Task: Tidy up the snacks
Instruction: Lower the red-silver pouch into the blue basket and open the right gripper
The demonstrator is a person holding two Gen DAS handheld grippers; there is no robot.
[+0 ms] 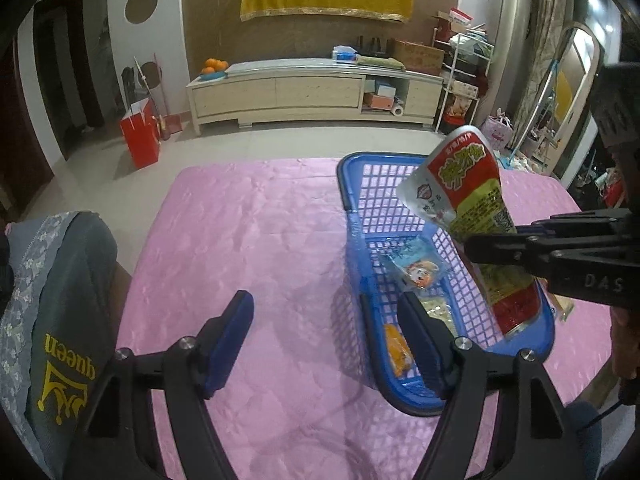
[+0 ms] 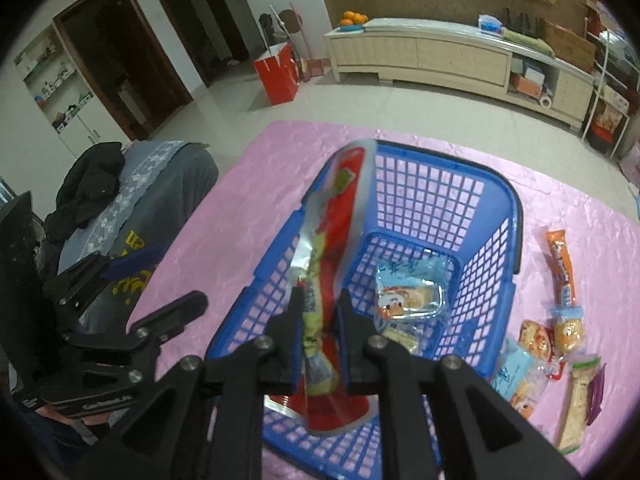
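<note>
A blue plastic basket (image 1: 360, 184) (image 2: 440, 160) stands on the pink tablecloth (image 1: 248, 240). My right gripper (image 2: 322, 320) (image 1: 480, 248) is shut on a long red and silver snack pouch (image 2: 344, 208) (image 1: 468, 184), which hangs tilted over the basket, its lower end inside. In the basket lie a clear blue pack with a cartoon face (image 2: 404, 296) (image 1: 416, 268) and an orange pack (image 1: 396, 348). My left gripper (image 1: 328, 336) (image 2: 160, 284) is open and holds nothing; one finger (image 1: 420, 340) is at the basket's near left wall.
Several loose snack packs (image 2: 532, 344), an orange stick pack (image 2: 562, 268) and a long pale pack (image 2: 576, 400) lie on the cloth right of the basket. A chair back draped in grey cloth (image 1: 60, 320) stands at the table's left edge.
</note>
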